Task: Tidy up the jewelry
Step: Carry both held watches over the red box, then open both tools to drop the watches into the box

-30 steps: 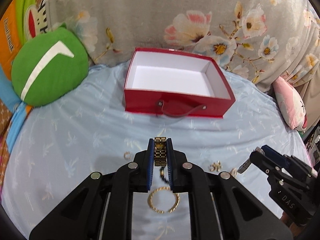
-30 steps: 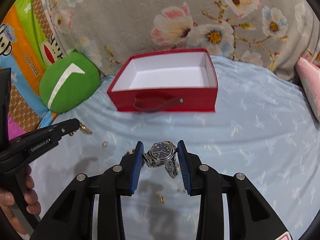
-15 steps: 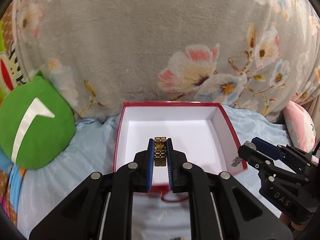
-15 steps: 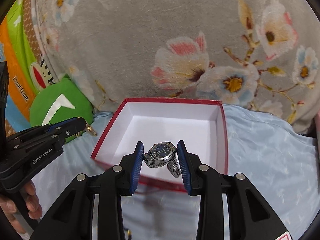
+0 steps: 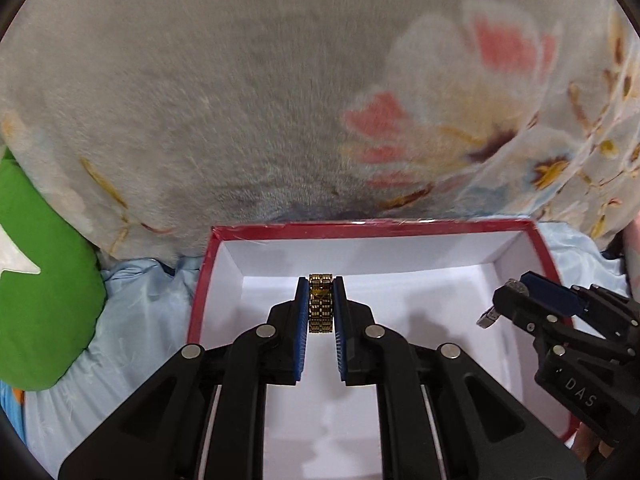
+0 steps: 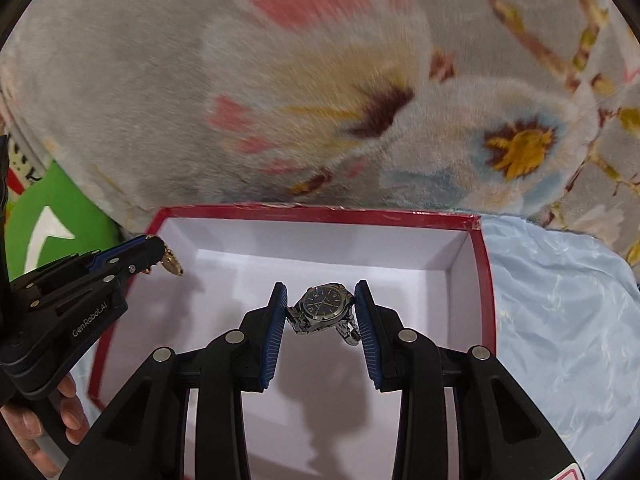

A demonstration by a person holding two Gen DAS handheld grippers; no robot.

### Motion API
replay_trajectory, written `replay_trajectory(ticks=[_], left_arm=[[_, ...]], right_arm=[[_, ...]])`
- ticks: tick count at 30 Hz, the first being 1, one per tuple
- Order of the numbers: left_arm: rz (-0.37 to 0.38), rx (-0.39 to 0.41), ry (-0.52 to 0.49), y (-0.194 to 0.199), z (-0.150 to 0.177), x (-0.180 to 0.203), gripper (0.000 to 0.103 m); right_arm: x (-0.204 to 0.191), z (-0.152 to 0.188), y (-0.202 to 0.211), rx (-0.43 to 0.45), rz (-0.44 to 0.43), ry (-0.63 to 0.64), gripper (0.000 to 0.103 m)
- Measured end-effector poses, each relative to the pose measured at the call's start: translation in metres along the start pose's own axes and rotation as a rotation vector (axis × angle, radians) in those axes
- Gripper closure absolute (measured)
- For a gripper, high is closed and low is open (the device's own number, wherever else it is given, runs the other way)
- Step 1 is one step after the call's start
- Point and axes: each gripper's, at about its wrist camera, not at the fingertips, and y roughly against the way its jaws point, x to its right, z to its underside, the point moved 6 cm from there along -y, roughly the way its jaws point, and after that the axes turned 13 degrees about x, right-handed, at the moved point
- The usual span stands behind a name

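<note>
The light is bright and soft. The flowered blanket [image 5: 280,100] far back looks blurry, dark shadows lie inside the white box [image 6: 460,256], and the edges bend round.

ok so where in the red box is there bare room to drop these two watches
The red box's whole white floor shows bare, from back wall to both side walls. Only the air above is crowded: left gripper holds the gold watch, right gripper the silver watch.

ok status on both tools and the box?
Left tool shut on gold watch, over the box. Right tool shut on silver watch, also over the box. Box floor bare, nothing in the way.
</note>
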Motion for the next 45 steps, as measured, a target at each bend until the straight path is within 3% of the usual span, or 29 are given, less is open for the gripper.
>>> replay_trajectory(ticks=[6,10,11,12,14,21,26,32,38,45], left_arm=[[-0.018,-0.051,-0.003,-0.035,0.014,-0.001,0.092],[0.016,-0.094,0.033,-0.046,0.018,-0.002,0.091],[0.010,-0.091,0.036,-0.045,0.017,-0.003,0.084],[0.004,-0.088,0.038,-0.045,0.016,-0.004,0.065],[-0.019,-0.083,0.045,-0.044,0.016,-0.007,0.043],[-0.051,-0.029,0.051,-0.025,0.011,-0.018,0.044],[-0.064,0.016,0.045,0.025,0.009,-0.028,0.044],[-0.076,0.067,0.022,0.117,0.027,-0.035,0.040],[-0.059,0.054,0.015,0.206,0.080,-0.036,0.034],[-0.086,-0.025,0.014,0.267,0.163,-0.040,0.034]], right_arm=[[0.011,0.015,-0.034,-0.076,0.030,0.013,0.070],[0.015,0.021,-0.042,-0.122,0.005,-0.029,0.069],[0.015,0.020,-0.041,-0.116,0.007,-0.031,0.068],[0.015,0.020,-0.040,-0.110,0.008,-0.030,0.068],[0.013,0.019,-0.037,-0.098,0.013,-0.022,0.065],[0.004,0.016,-0.011,-0.047,0.006,0.000,0.065],[-0.008,0.018,0.038,0.017,0.010,0.048,0.063],[-0.008,0.041,0.132,0.079,-0.016,0.034,0.059],[-0.016,0.089,0.224,0.111,-0.005,0.037,0.058],[-0.011,0.172,0.297,0.094,0.077,0.032,0.058]])
